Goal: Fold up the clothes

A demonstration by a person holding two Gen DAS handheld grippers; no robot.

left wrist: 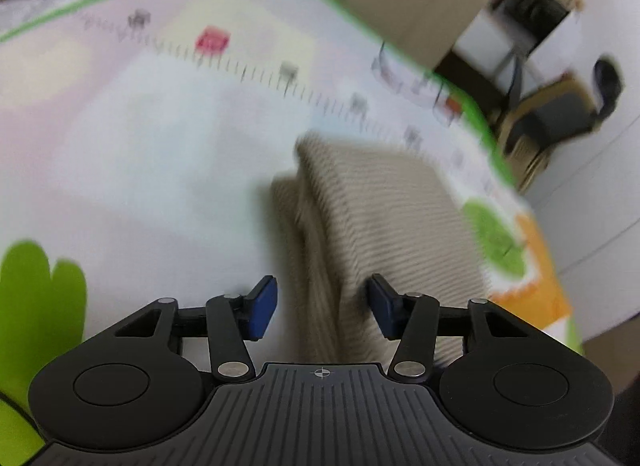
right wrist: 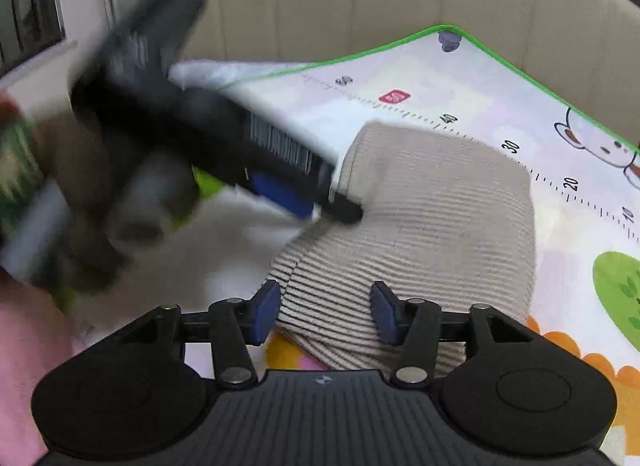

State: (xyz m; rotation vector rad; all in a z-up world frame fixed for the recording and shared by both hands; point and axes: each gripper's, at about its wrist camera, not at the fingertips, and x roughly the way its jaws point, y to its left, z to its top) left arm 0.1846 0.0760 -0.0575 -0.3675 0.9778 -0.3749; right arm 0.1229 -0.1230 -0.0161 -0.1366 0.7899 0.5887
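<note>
Lay folded on mat [right wrist: 500, 77], garment [right wrist: 432, 217], beige ribbed, at 12 o'clock of right gripper [right wrist: 323, 312]; both grippers spread, left gripper [left wrist: 323, 306] over its 9 o'clock edge; risk judged: layers slipping apart if dragged.

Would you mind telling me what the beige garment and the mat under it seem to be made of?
Garment: looks like a ribbed knit, matte and soft; fine parallel ridges run across it and its folded edges are rounded. The fibre cannot be told. Mat: probably a smooth printed foam or vinyl play mat; it shows flat cartoon prints, a printed ruler scale and a green bound edge, with a slight sheen.
</note>
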